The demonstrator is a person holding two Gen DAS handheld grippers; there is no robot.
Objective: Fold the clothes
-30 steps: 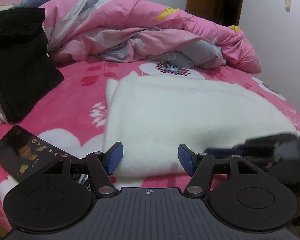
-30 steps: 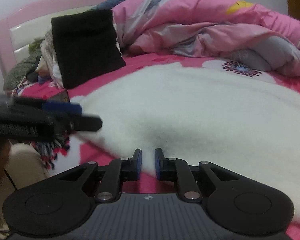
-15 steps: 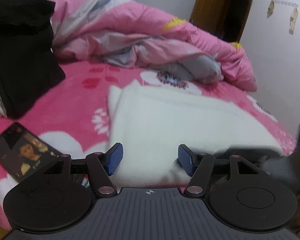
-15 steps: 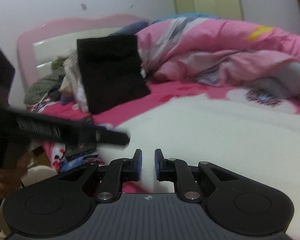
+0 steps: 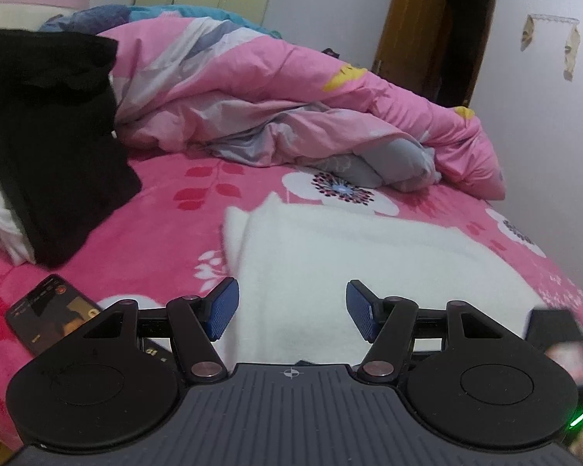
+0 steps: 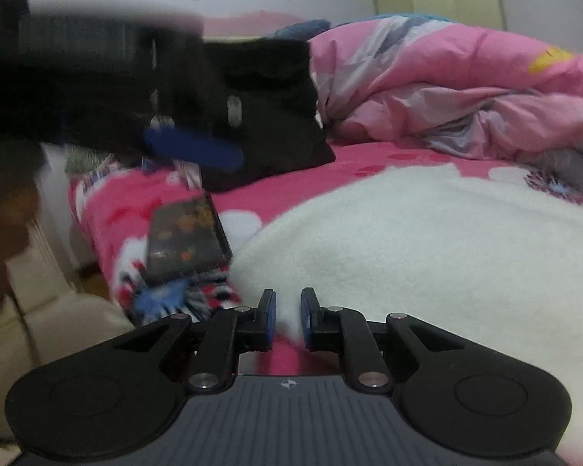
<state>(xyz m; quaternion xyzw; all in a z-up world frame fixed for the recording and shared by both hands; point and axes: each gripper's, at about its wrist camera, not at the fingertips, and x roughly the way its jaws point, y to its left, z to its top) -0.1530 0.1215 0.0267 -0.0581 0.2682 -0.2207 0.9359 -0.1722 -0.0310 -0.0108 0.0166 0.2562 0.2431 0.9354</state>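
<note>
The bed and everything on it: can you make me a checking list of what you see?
Surface: bed with a pink flowered sheet.
Job's things: white fleece garment lying flat and folded; folded black garment leaning at the head end.
Clutter: phone with its screen lit near the bed's edge; rumpled pink quilt at the back.
Grippers: left gripper open over the white garment's near edge, nothing between its pads; right gripper nearly closed, gap narrow, whether it pinches the garment's edge cannot be told.
Cables: nothing seen.
Surroundings: pink headboard, brown door, pale walls.
</note>
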